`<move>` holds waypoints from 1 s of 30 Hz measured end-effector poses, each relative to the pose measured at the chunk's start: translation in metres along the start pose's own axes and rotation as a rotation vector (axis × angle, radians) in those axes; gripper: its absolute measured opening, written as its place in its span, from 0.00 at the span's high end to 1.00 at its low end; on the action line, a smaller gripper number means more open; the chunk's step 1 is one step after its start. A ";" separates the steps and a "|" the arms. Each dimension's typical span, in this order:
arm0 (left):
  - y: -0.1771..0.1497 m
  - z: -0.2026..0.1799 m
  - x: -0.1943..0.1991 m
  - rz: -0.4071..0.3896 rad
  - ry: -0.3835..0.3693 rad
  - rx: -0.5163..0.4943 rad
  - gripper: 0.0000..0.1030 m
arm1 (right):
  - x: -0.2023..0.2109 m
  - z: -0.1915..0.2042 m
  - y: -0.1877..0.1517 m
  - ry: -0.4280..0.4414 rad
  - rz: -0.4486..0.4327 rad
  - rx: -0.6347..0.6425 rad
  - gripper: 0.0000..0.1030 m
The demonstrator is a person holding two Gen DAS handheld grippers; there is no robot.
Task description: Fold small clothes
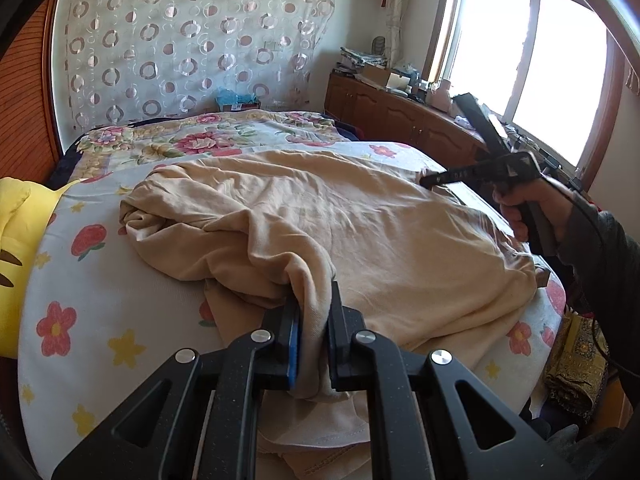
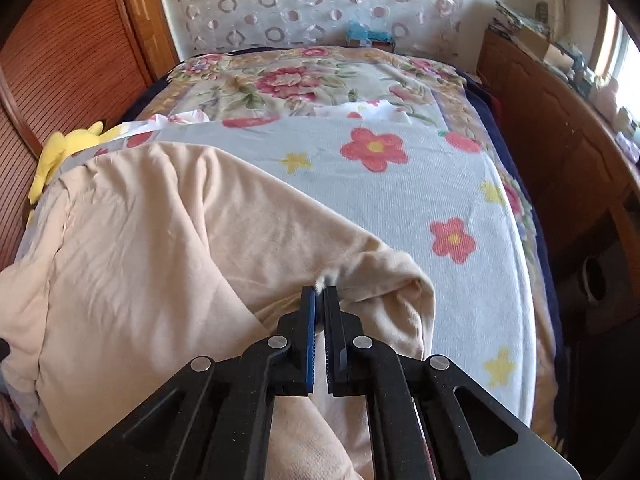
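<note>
Crowding beige shirt (image 1: pixel 320 216): yellow plush (image 1: pixel 16 240), L/R claws (image 1: pixel 313 312) (image 2: pixel 320 300).

The beige garment (image 1: pixel 360 224) runs under the left hand-held gripper (image 1: pixel 312 320) past the bottom edge; sideboard clutter (image 1: pixel 384 76) far ahead is too small to identify.

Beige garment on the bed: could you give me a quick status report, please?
Left gripper shut on a thick bunch of the beige garment. Right gripper pinching its edge. Garment rumpled on the flowered sheet, not yet folded. Nothing in the way.
</note>
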State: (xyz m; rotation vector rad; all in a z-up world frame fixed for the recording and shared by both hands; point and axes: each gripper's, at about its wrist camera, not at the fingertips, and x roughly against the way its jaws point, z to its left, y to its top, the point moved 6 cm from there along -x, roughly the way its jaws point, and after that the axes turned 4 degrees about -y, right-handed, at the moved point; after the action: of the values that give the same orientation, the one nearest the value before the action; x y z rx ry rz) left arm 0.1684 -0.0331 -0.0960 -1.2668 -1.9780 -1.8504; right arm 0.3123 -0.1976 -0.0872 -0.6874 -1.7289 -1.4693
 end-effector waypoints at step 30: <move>-0.011 0.012 0.008 -0.004 0.012 0.033 0.89 | 0.019 -0.018 0.010 -0.075 -0.152 -0.033 0.82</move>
State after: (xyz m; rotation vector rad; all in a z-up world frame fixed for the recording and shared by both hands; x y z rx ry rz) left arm 0.1617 -0.0178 -0.1019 -1.2399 -1.9985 -1.8149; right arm 0.3129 -0.2145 -0.0653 -0.6474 -1.8523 -1.5957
